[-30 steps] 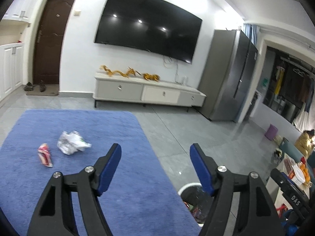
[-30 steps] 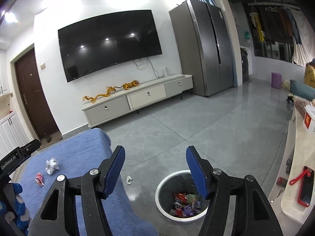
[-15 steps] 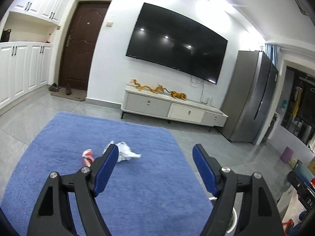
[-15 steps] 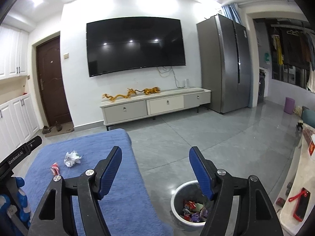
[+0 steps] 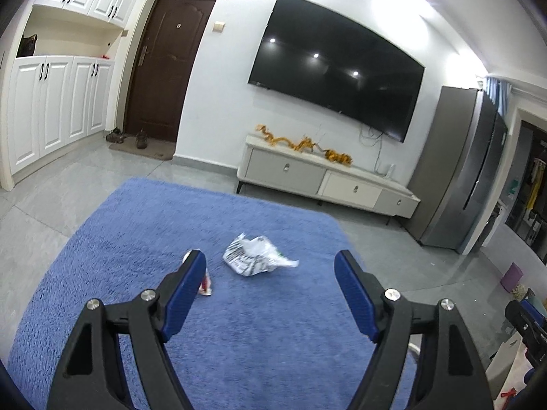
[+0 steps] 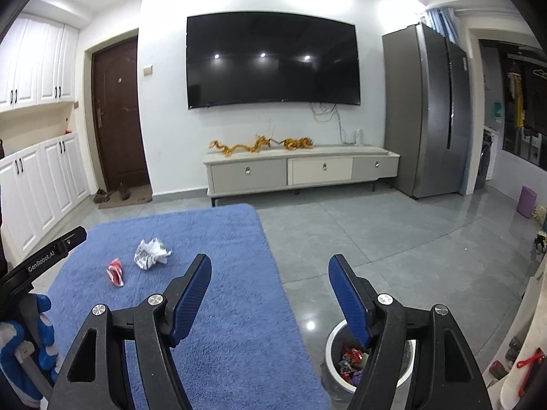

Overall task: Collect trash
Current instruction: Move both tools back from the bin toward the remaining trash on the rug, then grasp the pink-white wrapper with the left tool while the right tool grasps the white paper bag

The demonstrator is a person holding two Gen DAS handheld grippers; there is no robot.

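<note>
A crumpled white wrapper (image 5: 254, 256) (image 6: 150, 254) lies on the blue rug (image 5: 143, 232) (image 6: 222, 239). Beside it on the left lies a small red wrapper (image 5: 206, 282) (image 6: 115, 271), partly hidden behind my left finger in the left wrist view. My left gripper (image 5: 271, 273) is open and empty, pointing at both wrappers from a short way back. My right gripper (image 6: 270, 276) is open and empty over the rug's right edge. A white trash bin (image 6: 333, 345) holding several wrappers stands on the floor under its right finger. The left gripper's body (image 6: 41, 259) shows at the left edge.
A low TV cabinet (image 6: 301, 167) stands against the far wall under a wall TV (image 6: 273, 61). A grey fridge (image 6: 430, 109) is at the right, white cupboards (image 5: 51, 102) and a brown door (image 5: 164, 65) at the left. Grey tiled floor (image 6: 393, 235) surrounds the rug.
Both views have swung left, from the bin and fridge side toward the rug and door. The two wrappers now sit between the left gripper's fingers. Both grippers look slightly wider.
</note>
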